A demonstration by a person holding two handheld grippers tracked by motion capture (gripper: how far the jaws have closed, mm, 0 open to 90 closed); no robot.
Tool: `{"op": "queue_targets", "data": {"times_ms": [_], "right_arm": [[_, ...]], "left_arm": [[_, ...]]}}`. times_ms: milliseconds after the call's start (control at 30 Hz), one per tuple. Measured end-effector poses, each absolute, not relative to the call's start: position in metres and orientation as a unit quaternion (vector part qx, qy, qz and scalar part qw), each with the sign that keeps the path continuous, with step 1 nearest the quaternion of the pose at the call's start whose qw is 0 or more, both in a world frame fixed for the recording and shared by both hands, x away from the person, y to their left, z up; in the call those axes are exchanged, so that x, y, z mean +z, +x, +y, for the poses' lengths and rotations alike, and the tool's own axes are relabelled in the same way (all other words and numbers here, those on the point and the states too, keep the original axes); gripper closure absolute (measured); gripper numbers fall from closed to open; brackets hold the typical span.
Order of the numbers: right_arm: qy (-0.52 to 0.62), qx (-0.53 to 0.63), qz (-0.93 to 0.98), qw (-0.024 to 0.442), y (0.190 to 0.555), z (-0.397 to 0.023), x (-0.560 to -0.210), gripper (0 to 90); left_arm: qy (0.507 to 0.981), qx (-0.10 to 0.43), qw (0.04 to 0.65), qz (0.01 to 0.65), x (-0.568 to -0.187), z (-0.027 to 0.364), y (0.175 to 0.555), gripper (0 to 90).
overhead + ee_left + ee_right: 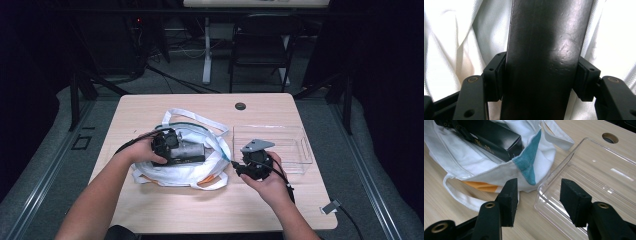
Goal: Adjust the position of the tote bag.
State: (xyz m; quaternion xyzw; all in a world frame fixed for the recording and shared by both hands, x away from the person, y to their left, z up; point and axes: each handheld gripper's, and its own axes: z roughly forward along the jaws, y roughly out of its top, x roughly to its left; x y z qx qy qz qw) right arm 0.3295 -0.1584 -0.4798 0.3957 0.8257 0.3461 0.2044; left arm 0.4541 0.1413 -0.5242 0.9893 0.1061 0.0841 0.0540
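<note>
Dark curtains and a grey floor surround a pale wooden tabletop (pixel 165 210), seen from above. At its centre a crumpled white cloth bag (pixel 175 172) is spread out, and every place below is given from that bag. A glossy black box (pixel 186 152), long and rectangular, is lying in the bag's open mouth. The left gripper (pixel 162 145) is held over the box at the bag's left side. Just right of the bag, a clear plastic tray (pixel 300 145) is set down empty, with the right gripper (pixel 255 162) held between bag and tray.

From the left gripper view, the smooth, faintly scuffed box (pixel 544 55) is shown standing between the fingers (pixel 492 75), with soft white bag fabric behind it. The pads are pressed against both long sides, so the box is pinched.

From the right gripper view, the fingers (pixel 510 200) are spread apart with nothing between them, above bare tabletop at the bag's edge. The box (pixel 496 141) is seen inside the bag, beside a teal lining (pixel 529 167). An orange panel (pixel 479 185) is visible under the bag. The ribbed tray (pixel 599 177) lies just beyond the bag.

The slick box could probably slip from the pads if lifted quickly. The loose fabric could be dragged up with it, as the bag is not held down.
</note>
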Motion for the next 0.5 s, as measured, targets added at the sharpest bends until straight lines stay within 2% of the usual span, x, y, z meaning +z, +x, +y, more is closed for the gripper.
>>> {"op": "queue_targets", "data": {"times_ms": [500], "right_arm": [[0.395,0.346,0.826,0.205,0.33,-0.1576,-0.4814,48.5]], "left_arm": [[0.99,0.096,0.05,0.088,-0.5231,0.1419,0.4497,41.9]]}}
